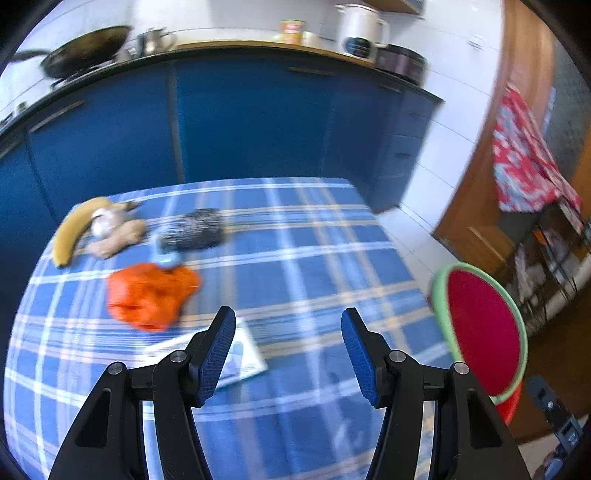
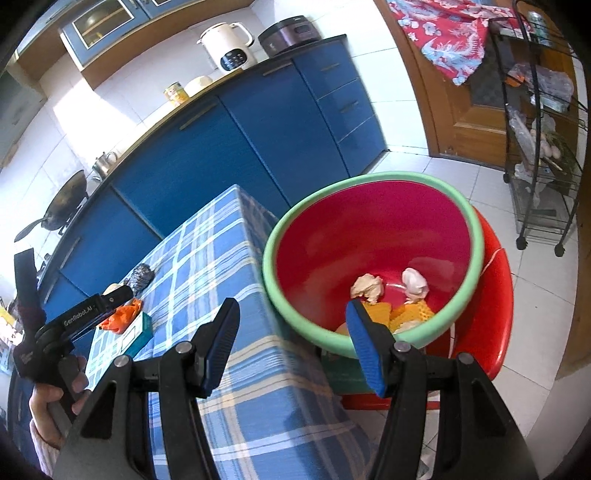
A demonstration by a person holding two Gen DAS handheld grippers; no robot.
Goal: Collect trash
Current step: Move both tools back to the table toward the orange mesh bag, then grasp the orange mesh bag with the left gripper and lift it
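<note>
My left gripper (image 1: 288, 332) is open and empty above the blue checked table (image 1: 314, 258). Ahead of it to the left lie a crumpled orange bag (image 1: 151, 295), a flat white-and-teal box (image 1: 240, 354), a dark speckled pouch (image 1: 195, 229), a banana (image 1: 74, 229) and a ginger root (image 1: 118, 240). My right gripper (image 2: 291, 317) is open and empty, held over the table's right edge beside the red basin with a green rim (image 2: 376, 229). The basin holds crumpled paper wads (image 2: 367, 288) and yellow-orange scraps (image 2: 406, 314). The left gripper also shows in the right wrist view (image 2: 122, 295).
The basin (image 1: 480, 325) sits on a red stool (image 2: 498, 295) right of the table. Blue kitchen cabinets (image 1: 240, 118) stand behind the table, with a wok (image 1: 85, 48) and a kettle (image 1: 362, 29) on top. A wire rack (image 2: 543, 147) stands by the wooden door.
</note>
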